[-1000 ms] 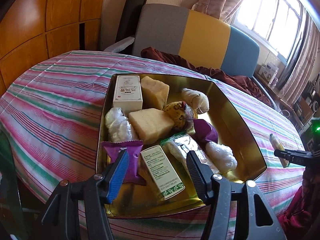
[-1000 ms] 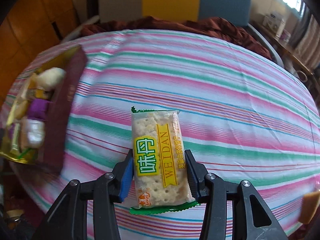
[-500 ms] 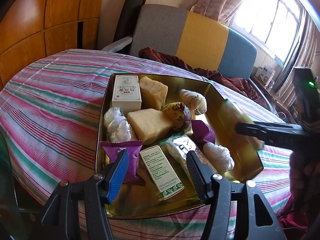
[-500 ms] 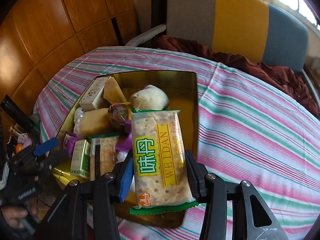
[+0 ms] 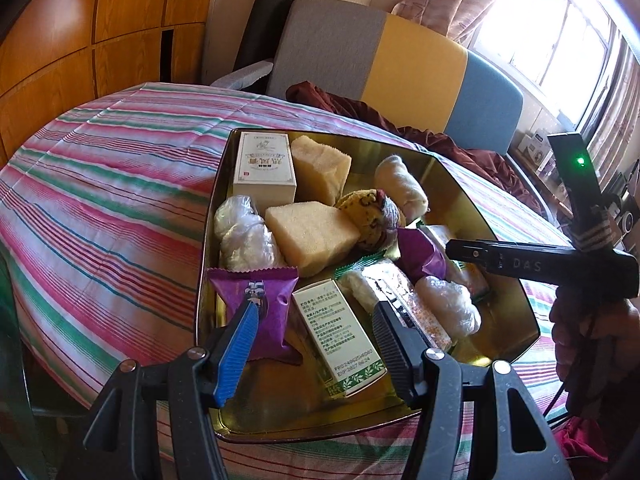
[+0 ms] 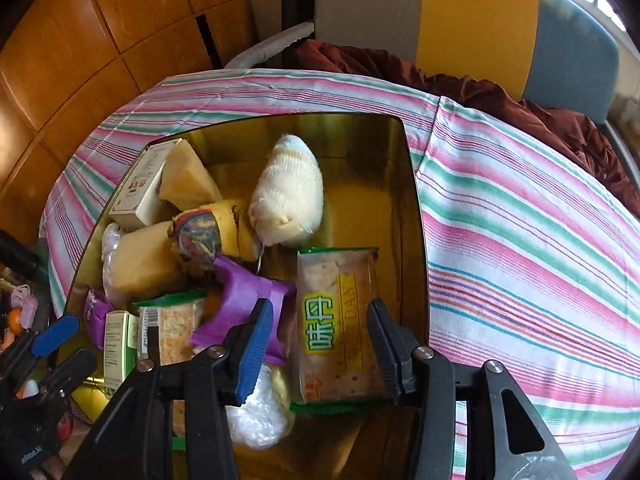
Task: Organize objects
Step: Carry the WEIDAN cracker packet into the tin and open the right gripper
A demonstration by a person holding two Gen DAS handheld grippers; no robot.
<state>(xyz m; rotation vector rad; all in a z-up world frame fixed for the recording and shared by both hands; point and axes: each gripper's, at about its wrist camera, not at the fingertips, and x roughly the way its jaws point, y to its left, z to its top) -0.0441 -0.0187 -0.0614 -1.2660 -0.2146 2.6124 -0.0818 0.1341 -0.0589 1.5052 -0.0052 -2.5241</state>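
Right tongs (image 6: pixel 320 344) opening, cracker packet (image 6: pixel 340 320) perhaps released

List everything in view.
tin: one, gold, on the tablecloth
cracker packets: two, green-edged, in tin
purple packets: two, purple, in tin
boxes: two, white and green-white, in tin
foam blocks: two, pale yellow, in tin
plastic bundles: two, clear, in tin
rolled cloths: two, cream and yellow-patterned, in tin
tablecloth: one, striped pink-green, under tin
chair: one, grey-yellow-blue, beyond tablecloth
left gripper: one, black-blue, open above tin
right gripper: one, black-blue, jaws opening around one cracker packet
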